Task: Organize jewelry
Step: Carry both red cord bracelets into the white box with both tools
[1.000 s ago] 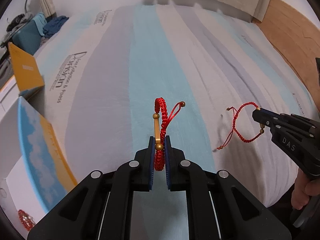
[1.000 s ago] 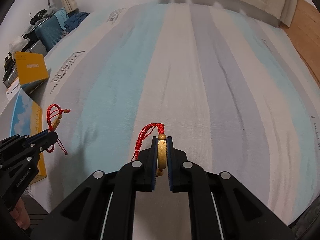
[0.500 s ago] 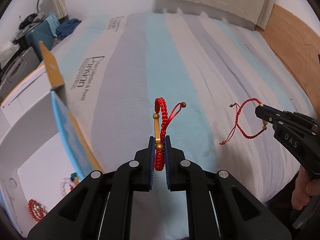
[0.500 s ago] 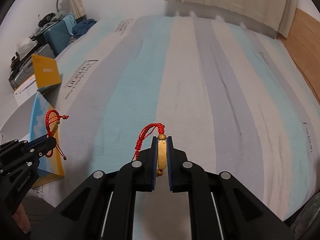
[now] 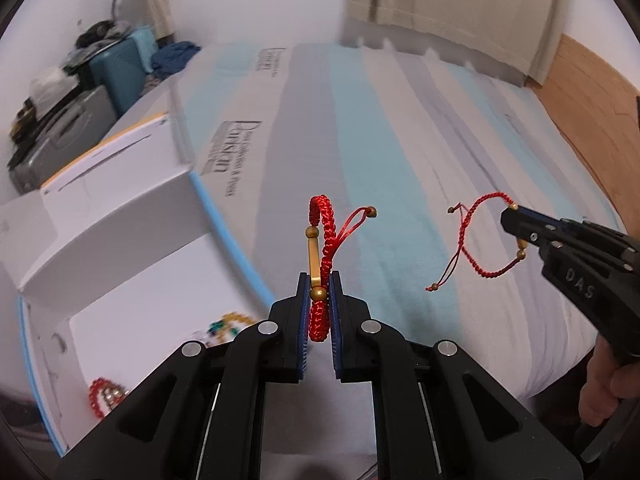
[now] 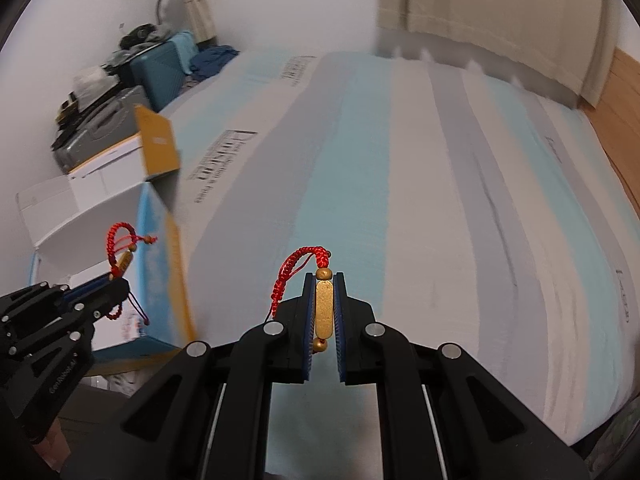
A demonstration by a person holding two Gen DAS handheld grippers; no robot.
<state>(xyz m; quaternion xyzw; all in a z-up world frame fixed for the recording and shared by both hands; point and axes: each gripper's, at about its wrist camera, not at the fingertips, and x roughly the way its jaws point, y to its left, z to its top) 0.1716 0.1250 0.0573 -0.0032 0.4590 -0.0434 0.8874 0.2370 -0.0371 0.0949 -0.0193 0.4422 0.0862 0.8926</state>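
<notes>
Carrying both red cord bracelets well means keeping the left gripper [image 5: 319, 300] clamped on its braided bracelet [image 5: 322, 240] and the right gripper [image 6: 324, 312] clenched on its gold-bar bracelet [image 6: 323, 306] until each hangs squarely over the open white box [image 5: 132, 292].

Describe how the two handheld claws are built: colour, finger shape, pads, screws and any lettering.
Both are matte black plastic. The left claw has two angular fingers lined with ribbed blue pads and round silver screws. The right claw is built the same way; from the left camera its side shows raised lettering reading DAS. No cables or sleeves are visible.
</notes>
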